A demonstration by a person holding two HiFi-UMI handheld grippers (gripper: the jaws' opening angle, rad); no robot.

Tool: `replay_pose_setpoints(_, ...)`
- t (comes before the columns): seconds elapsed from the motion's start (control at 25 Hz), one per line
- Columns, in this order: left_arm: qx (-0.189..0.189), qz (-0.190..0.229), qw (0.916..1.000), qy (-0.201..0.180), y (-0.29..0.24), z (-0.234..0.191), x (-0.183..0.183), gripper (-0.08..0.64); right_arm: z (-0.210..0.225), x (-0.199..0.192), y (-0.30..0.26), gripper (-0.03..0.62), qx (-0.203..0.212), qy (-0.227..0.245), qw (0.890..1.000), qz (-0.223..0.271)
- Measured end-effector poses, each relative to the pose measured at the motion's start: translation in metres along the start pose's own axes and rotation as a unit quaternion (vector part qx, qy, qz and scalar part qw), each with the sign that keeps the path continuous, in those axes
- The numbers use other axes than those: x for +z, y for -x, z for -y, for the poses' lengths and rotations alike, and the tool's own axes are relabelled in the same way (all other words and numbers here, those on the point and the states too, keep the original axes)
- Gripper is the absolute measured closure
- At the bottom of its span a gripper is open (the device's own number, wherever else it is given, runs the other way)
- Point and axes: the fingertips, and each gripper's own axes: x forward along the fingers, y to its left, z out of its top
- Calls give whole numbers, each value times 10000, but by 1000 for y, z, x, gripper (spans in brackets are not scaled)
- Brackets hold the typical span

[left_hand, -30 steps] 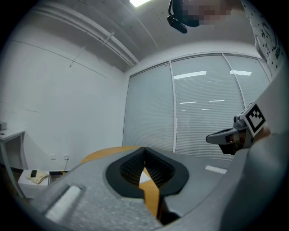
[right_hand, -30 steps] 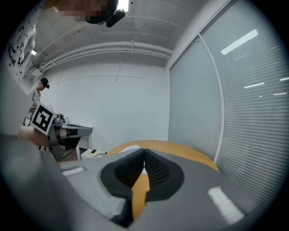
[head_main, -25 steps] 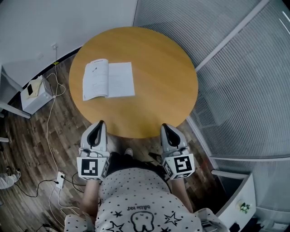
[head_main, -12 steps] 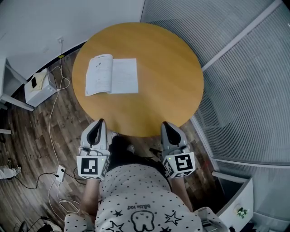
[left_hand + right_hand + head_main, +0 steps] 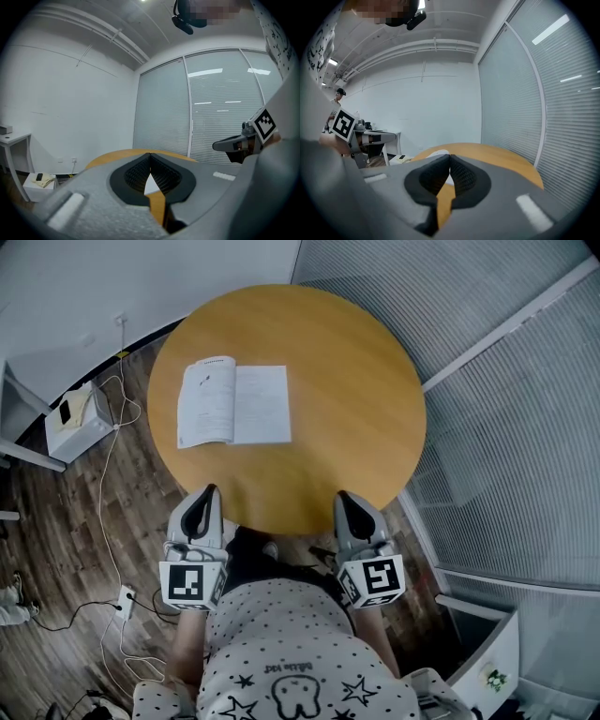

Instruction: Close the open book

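the book (image 5: 234,401) lies open and flat on the far left part of the round table (image 5: 347,381). its spine runs away from the person, with a printed page on the left and a nearly blank one on the right. it is well apart from both grippers, which hang at the near rim. the left gripper (image 5: 208,495) is the closer one. its fingers are closed tip to tip with nothing between them, and so are those of the right gripper (image 5: 340,498).

the book looks like a thin softcover: light and floppy, with pages that bend rather than swing like a board. the tabletop looks smooth, so the book would likely slide if pushed from the side without being pinned. the left half bows up a little toward the spine, so its outer edge seems the best place to take hold. a tip could slip under that edge, or the jaws could part and pinch it, then fold it over to the right. meanwhile the other gripper could press the right page down near the spine. a grip on one sheet alone could crease or tear it.

no container stands on the table. on the floor to the left sits a white box (image 5: 80,432) with a small dark thing (image 5: 63,414) on top. whether anything is inside cannot be told.
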Motion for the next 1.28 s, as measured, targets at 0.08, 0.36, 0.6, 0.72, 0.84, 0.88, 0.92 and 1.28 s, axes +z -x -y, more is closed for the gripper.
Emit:
replay_pose_setpoints(0.08,-40,-17,10000,16,-10,-12,-1,551,-2,4,-15,588,-34,2,10000,-10)
replay_pose_setpoints(0.36,-262,-82,9996,6,-48,-56,13,551,-16,35,-62,588,-130,15,9999,33)
replay_pose_setpoints(0.6,-474,-197,9987,72,-74,-77,7,551,-16,32,-85,588,-383,-76,9992,-97)
replay_pose_setpoints(0.72,-525,-326,9979,175,-82,-84,-4,551,-15,24,-92,588,-465,-137,9986,-230)
replay_pose_setpoints(0.84,-545,-475,9973,152,-87,-88,-11,551,-15,18,-94,588,-537,-203,9978,-332)
replay_pose_setpoints(0.88,-538,-515,9971,122,-88,-89,-13,551,-15,18,-96,588,-547,-207,9977,-348)
replay_pose_setpoints(0.92,-538,-545,9970,97,-89,-90,-14,551,-15,18,-97,588,-548,-202,9977,-358)
replay_pose_setpoints(1.28,-356,-565,9974,272,-91,-97,-18,551,-14,27,-112,588,-369,-106,9987,-331)
